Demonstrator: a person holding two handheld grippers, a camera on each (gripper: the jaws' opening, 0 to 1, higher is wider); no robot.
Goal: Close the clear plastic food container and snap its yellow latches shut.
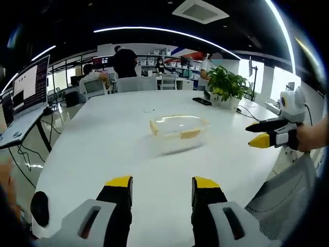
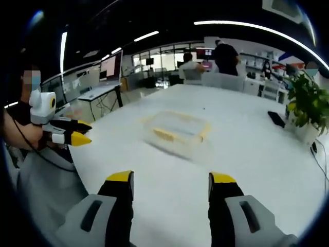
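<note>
1. Handling, judged: the clear plastic food container (image 1: 179, 131) looks thin-walled, light and empty, so it prob. slides on the smooth white table (image 1: 103, 144) when pushed from one side. Best to steady one end w/ one gripper while the other presses a latch.
2. Plastic likely flexes a bit; the lid (image 1: 180, 123) should take a firm downward press, but hard-pinching the walls could bow them. Take hold at the rim or latch tabs, not mid-wall.
3. Yellow latches (image 1: 189, 134) are small, stiff-looking flaps; each prob. needs a push inward and down till it clicks. Whether they're snapped now: can't tell, too small.
4. Looks: transparent, roughly rectangular w/ rounded corners, shallow, yellow trim along the rim. In the left gripper view one latch shows at the near side, another at the left end (image 1: 153, 127). In the right gripper view the container (image 2: 177, 135) is blurred; the yellow strip (image 2: 163, 135) faces the camera.
5. Lid seems to sit on top already, though seating isn't clear.
6. Where: mid-table, well ahead of both grippers, nothing touching it. Potted plant (image 1: 227, 87) and a dark phone-like item (image 1: 202, 101) lie farther back.
7. Left gripper (image 1: 162, 188): jaws spread, holding nothing.
8. Right gripper (image 2: 172, 185): jaws spread too, nothing between; it hovers apart from the box.
</note>
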